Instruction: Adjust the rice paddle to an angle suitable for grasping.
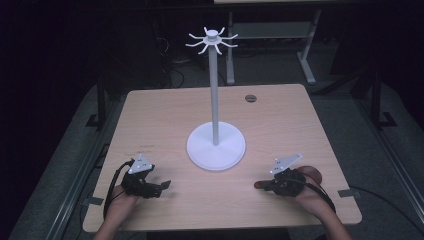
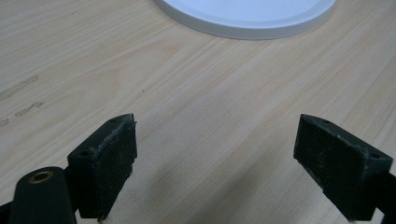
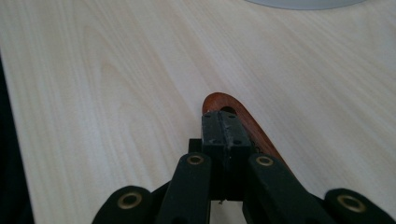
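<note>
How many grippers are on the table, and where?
2. The left gripper rests near the table's front left, jaws wide open and empty. The right gripper rests front right, shut on a reddish-brown wooden piece. The white stand is between them.

Glossy reddish wooden utensil (image 3: pixel 243 122) on matt pale wood-grain table (image 3: pixel 116 70).

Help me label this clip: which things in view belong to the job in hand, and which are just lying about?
In the job:
- reddish-brown wooden piece with a hole at its rounded tip, clamped in the right gripper
- white stand with round base, tall pole and hooked arms on top
- left gripper, jaws wide apart

Just there:
- light wooden table
- grey round grommet
</note>
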`<state>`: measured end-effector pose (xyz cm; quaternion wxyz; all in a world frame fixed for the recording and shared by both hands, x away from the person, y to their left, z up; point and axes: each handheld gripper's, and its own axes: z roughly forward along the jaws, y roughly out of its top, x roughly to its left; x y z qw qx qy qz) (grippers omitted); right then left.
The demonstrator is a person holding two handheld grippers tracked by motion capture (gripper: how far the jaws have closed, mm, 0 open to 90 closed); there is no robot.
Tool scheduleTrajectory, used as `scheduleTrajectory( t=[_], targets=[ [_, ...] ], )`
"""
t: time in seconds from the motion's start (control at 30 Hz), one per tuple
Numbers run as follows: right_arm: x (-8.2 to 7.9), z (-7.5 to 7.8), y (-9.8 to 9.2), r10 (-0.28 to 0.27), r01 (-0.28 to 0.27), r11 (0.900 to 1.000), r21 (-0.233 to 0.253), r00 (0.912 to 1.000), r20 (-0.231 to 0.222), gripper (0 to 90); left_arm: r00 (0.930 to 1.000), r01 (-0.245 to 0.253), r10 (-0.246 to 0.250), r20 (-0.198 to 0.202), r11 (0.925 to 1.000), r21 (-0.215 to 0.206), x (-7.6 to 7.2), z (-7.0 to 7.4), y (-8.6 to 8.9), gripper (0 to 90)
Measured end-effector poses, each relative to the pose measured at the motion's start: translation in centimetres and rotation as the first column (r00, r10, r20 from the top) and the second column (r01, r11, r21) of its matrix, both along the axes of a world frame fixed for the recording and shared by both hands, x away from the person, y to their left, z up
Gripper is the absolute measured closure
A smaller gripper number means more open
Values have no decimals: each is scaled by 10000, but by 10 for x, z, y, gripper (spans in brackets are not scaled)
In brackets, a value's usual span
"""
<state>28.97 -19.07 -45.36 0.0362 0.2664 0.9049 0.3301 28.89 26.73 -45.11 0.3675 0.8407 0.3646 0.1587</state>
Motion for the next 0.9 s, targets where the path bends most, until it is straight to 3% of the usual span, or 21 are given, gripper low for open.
scheduleTrajectory(
  t=[0.6,0.7,0.8,0.9],
  targets=[
    [37,-1,-3,-835,843,9963,-178,9957,392,896,10000,20,-20,53,10000,36,-1,1,0,131],
    [42,-1,-13,-1471,1472,9891,-10,9884,388,896,10000,30,-30,73,10000,13,-1,1,0,130],
    [44,-2,-17,-1581,1583,9874,-8,9865,433,897,10000,16,-16,44,10000,17,-1,1,-1,131],
    [50,-2,-24,-2113,2112,9774,71,9765,423,897,10000,38,-38,43,10000,65,-1,1,-1,131]
  ],
)
